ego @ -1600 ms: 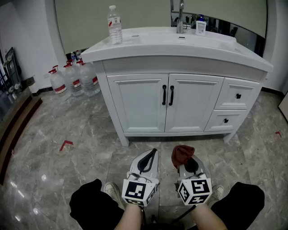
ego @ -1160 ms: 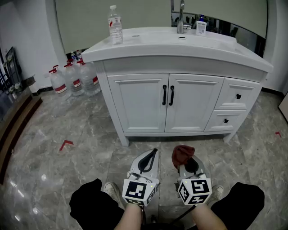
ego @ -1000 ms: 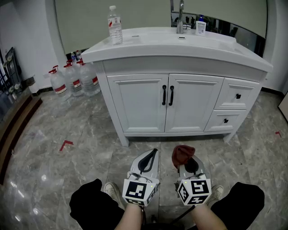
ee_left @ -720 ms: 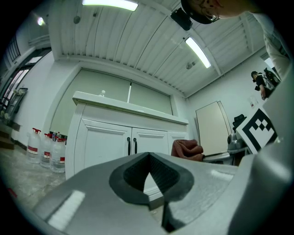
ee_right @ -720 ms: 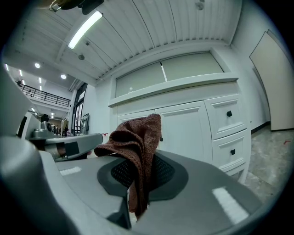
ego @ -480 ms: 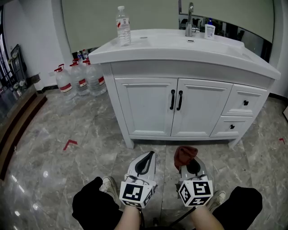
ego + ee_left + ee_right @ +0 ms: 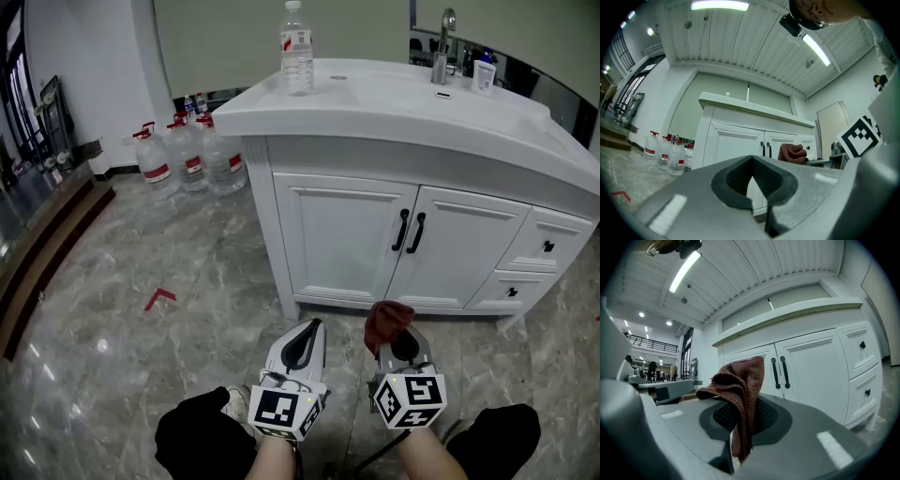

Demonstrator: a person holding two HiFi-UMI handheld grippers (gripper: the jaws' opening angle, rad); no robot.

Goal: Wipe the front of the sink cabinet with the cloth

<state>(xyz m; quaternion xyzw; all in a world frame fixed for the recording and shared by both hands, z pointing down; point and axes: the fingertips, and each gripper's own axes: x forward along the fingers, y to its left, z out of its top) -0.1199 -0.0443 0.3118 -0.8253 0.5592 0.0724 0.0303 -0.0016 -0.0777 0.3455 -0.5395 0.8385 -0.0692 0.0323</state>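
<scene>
The white sink cabinet [image 7: 375, 234] stands ahead with two doors bearing black handles [image 7: 410, 232] and two small drawers [image 7: 544, 248] at the right. My right gripper [image 7: 389, 323] is shut on a dark red cloth [image 7: 386, 319], held low over the floor a short way in front of the cabinet; in the right gripper view the cloth [image 7: 738, 390] hangs bunched between the jaws. Beside it, my left gripper [image 7: 307, 330] is shut with nothing in it, its jaws meeting in the left gripper view [image 7: 757, 180]. The cloth [image 7: 792, 152] also shows there.
A clear water bottle [image 7: 296, 47] stands on the countertop's left end; a faucet [image 7: 441, 33] and a small white container [image 7: 484, 73] sit further right. Several large water jugs [image 7: 183, 155] stand on the marble floor left of the cabinet. A red tape mark [image 7: 159, 298] lies on the floor.
The head view has shifted so the cabinet now sits further right and closer. Both grippers keep their pose, the right still gripping the cloth.
</scene>
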